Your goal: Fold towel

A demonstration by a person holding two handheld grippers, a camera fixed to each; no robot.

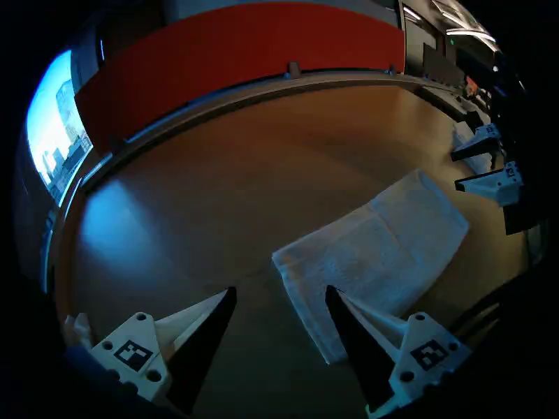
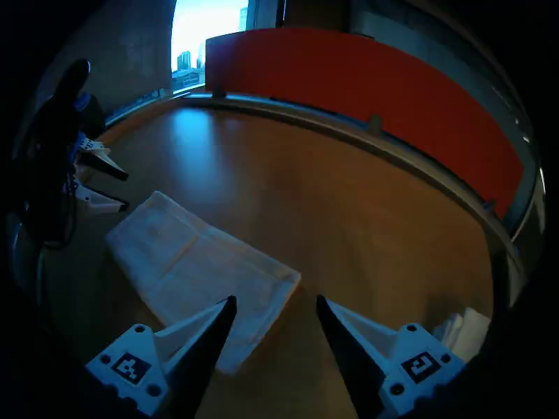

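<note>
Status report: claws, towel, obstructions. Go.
Left claw open, right claw open, both empty. White terry-cloth rectangular towel lies folded flat on brown wooden table, ungripped. Nothing between claws and towel.

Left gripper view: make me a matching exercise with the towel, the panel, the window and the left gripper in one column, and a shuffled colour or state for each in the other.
Column one:
1. towel
2. panel
3. window
4. left gripper

Column two:
A. red, standing beyond the table
B. white, lying flat on the wood
C. open, holding nothing
D. bright, with buildings outside

Pairs: 1-B, 2-A, 3-D, 4-C.
</note>
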